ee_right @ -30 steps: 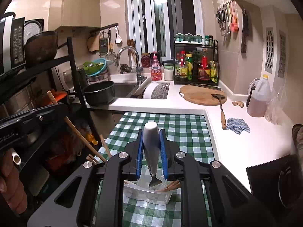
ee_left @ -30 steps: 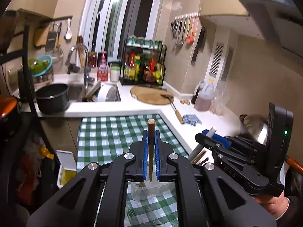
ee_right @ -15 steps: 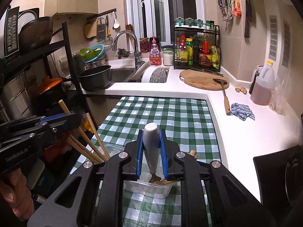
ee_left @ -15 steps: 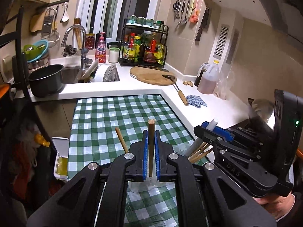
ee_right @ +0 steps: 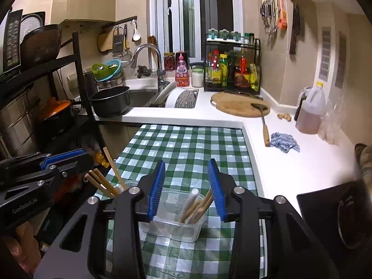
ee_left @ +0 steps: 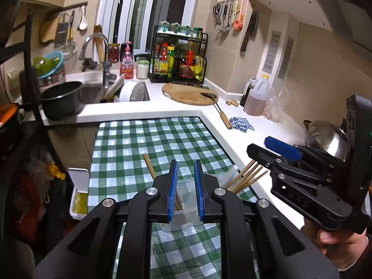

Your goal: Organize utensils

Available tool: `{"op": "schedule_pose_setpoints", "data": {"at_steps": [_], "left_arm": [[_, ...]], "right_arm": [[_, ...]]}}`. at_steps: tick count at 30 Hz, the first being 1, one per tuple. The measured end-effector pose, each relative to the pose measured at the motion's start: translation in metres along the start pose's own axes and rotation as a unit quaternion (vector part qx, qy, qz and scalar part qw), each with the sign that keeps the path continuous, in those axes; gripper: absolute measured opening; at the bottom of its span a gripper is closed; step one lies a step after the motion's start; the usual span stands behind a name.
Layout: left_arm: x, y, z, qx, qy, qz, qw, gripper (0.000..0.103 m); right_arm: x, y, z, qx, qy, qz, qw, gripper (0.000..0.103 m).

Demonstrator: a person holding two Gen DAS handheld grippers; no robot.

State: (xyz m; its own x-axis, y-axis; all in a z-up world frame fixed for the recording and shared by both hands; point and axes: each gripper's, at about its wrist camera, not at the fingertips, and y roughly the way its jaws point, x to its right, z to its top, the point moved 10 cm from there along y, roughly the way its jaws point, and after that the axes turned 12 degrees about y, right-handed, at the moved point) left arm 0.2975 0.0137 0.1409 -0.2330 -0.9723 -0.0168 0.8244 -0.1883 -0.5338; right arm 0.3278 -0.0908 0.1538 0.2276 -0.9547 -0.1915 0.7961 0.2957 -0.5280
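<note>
A: Clear plastic containers are the receiving points. What is the fault risk at this stage?

B: The left tool (ee_left: 186, 188) has its jaws opening, with nothing pressed between the pads; a wooden chopstick (ee_left: 150, 167) leans in the clear container (ee_left: 183, 220) directly below and ahead of it. The right tool (ee_right: 189, 188) also has its jaws opening, with nothing clamped; the white-handled utensil (ee_right: 189, 201) rests with wooden pieces in the container (ee_right: 176, 227) beneath it.

A: Cause of failure?

B: Probably contact on withdrawal. Both containers look light, and tall utensils lean against their rims. A pad that catches a handle could tip a container onto the checked tabletop (ee_right: 186, 144). A second bundle of chopsticks (ee_right: 102, 181) stands just left of the right tool, between the two tools, and could be struck.

A: Hand pose?

B: Each tool is angled forward and downward over its container. A hand (ee_left: 337, 239) grips the right tool from below.
</note>
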Motion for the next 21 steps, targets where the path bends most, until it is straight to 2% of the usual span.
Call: {"op": "schedule_pose_setpoints", "data": {"at_steps": [3, 5, 6, 8, 10, 12, 13, 16, 21], "left_arm": [[0.001, -0.022, 0.005, 0.017, 0.004, 0.012, 0.9998, 0.019], [0.002, -0.038, 0.007, 0.033, 0.006, 0.02, 0.9992, 0.031], [0.002, -0.05, 0.005, 0.045, 0.007, 0.026, 0.9986, 0.04], [0.003, -0.069, -0.006, 0.063, 0.01, 0.038, 0.9973, 0.047], [0.005, -0.081, -0.024, 0.073, 0.014, 0.049, 0.996, 0.062], [0.009, -0.088, -0.048, 0.078, 0.025, 0.058, 0.9949, 0.073], [0.011, -0.088, -0.061, 0.079, 0.029, 0.066, 0.9943, 0.079], [0.017, -0.086, -0.093, 0.087, 0.023, 0.076, 0.993, 0.091], [0.006, -0.063, -0.132, 0.058, -0.048, 0.09, 0.993, 0.094]], "right_arm": [[-0.001, -0.026, 0.007, 0.023, -0.008, -0.007, 1.0, 0.045], [-0.001, -0.045, 0.008, 0.038, -0.01, -0.01, 0.999, 0.051], [-0.001, -0.056, 0.007, 0.046, -0.011, -0.012, 0.999, 0.057], [0.003, -0.08, -0.002, 0.065, -0.01, -0.019, 0.998, 0.07], [0.013, -0.1, -0.019, 0.075, 0.001, -0.03, 0.997, 0.089], [0.026, -0.112, -0.044, 0.075, 0.014, -0.05, 0.996, 0.096], [0.032, -0.116, -0.054, 0.075, 0.017, -0.06, 0.995, 0.098], [0.048, -0.114, -0.081, 0.065, 0.025, -0.086, 0.994, 0.098], [0.063, -0.096, -0.106, 0.039, 0.04, -0.099, 0.993, 0.098]]}}
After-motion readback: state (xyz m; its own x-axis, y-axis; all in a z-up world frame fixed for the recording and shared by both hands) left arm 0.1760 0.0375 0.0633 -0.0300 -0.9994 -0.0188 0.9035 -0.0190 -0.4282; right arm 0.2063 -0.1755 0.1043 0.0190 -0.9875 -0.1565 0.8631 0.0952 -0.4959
